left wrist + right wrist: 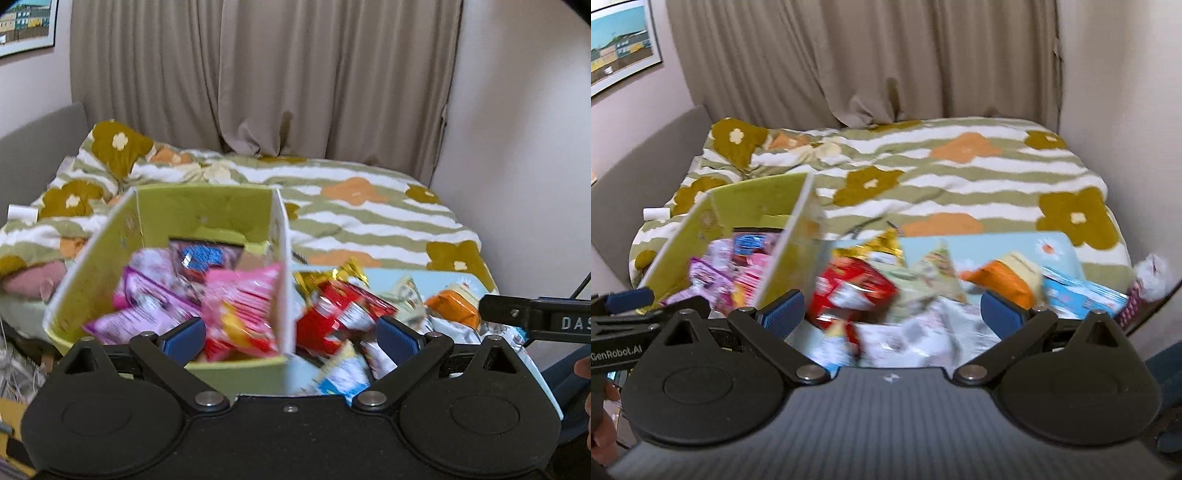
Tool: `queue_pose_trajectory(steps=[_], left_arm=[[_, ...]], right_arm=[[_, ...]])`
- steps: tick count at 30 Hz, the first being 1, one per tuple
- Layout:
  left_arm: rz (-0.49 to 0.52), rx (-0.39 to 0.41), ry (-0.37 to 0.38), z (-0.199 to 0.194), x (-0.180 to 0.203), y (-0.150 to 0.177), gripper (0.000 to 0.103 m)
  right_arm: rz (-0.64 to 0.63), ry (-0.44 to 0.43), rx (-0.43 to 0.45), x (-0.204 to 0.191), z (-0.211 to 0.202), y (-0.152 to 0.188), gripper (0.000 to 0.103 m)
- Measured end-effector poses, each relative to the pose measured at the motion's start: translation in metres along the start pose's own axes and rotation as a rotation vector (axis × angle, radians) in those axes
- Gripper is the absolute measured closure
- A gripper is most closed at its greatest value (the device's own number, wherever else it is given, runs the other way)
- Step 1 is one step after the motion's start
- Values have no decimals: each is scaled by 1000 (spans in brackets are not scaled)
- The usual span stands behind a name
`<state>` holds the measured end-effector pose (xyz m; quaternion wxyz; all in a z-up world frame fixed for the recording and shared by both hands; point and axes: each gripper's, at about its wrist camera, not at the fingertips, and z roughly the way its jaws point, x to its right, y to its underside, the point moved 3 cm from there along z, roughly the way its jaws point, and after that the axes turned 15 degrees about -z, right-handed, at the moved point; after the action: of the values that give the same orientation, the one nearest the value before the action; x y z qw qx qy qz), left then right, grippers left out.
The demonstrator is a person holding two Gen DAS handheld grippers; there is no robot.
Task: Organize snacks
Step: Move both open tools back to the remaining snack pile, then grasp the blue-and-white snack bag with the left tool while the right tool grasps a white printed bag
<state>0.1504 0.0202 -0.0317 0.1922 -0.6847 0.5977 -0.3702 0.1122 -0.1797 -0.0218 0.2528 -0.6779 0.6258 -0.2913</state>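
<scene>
A green cardboard box (92, 266) stands on the bed and holds pink and purple snack packets (240, 306); it also shows in the right wrist view (713, 218). Right of it a light blue tray (443, 280) holds a red packet (332, 314), an orange packet (450, 306) and others. In the right wrist view the tray (1015, 247) shows the red packet (853, 291), orange packet (1004, 280) and a blue packet (1082, 295). My left gripper (291, 339) is open and empty over the box's right wall. My right gripper (892, 310) is open and empty over the tray.
The box and tray rest on a bed with a green striped flower quilt (960, 177). Beige curtains (277, 74) hang behind, a wall (517, 129) stands at the right, and a grey headboard (635, 177) at the left. The right gripper's body (535, 321) shows at the left view's right edge.
</scene>
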Motion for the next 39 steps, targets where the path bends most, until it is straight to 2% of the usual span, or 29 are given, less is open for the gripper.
queue_pose_trajectory(steps=[9,14,21,28,31,34,38,39], left_arm=[[-163,-60,-106,30,26,39,3],[-250,-101,-169,52,25,57,3],[-336,-175,-216,88,18,77,5],[-370,-235,-216,114,15,90,12],[-394,-263,-199,121,12,94,12],[-403,-284,-178,124,11,98,17],[-375,-301,-180,126,11,99,34],[-372,-300,-173,126,10,98,35]], right_arm=[[-44,-62,-49,67,19,33,0],[-56,-126,-62,82,37,47,0],[-46,-191,-96,91,74,58,0],[-37,-227,-124,92,99,66,0],[-27,-231,-135,93,105,68,0],[-20,-227,-146,94,110,69,0],[-10,-225,-158,95,117,71,0],[-5,-223,-162,96,119,72,0]])
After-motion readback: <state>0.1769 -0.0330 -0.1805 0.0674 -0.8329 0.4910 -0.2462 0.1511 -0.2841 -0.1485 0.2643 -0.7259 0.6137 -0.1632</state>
